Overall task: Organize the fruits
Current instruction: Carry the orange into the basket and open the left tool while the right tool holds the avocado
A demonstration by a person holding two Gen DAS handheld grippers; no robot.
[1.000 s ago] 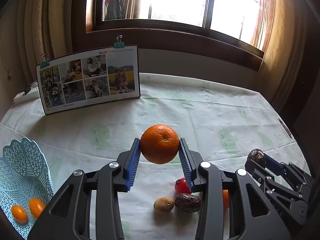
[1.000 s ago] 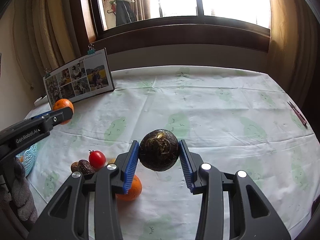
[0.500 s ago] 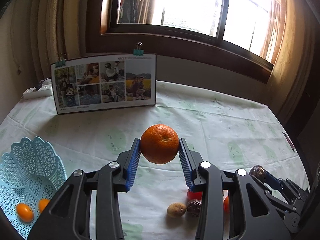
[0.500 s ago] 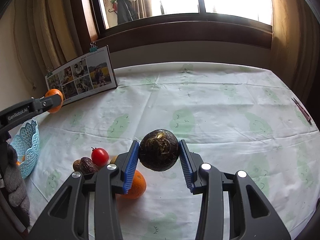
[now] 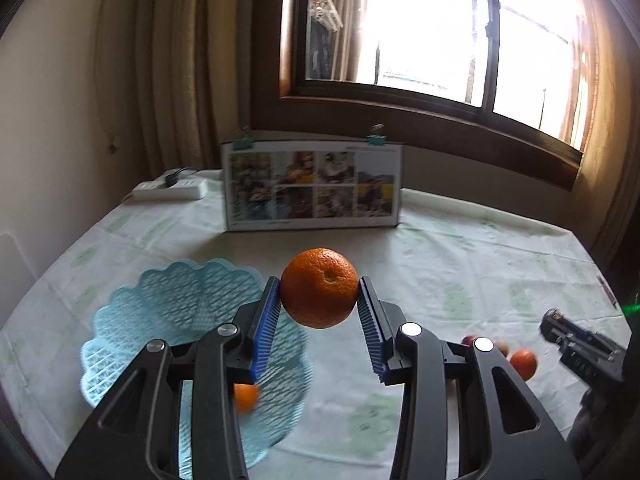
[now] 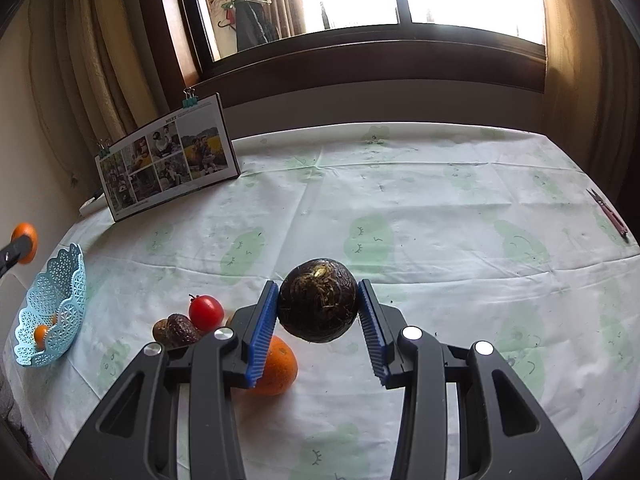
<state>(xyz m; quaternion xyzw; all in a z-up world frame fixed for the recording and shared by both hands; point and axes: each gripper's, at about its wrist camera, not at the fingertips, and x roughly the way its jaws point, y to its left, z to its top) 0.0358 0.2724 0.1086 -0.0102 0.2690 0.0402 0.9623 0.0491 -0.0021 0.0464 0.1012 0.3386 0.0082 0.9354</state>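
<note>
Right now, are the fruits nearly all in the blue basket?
Not yet. The blue basket holds small orange fruits. The left gripper carries an orange, the right gripper a dark round fruit. A tomato and another orange wait on the table.

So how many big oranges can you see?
2. One orange is squeezed in the left tongs near the basket; another orange lies on the table under the right tongs.

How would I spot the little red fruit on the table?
Start at the blue lace basket near the table's left edge, then look right to the small fruit cluster. The red tomato has a green stem; beside it lie wrinkled brown fruits and an orange.
</note>
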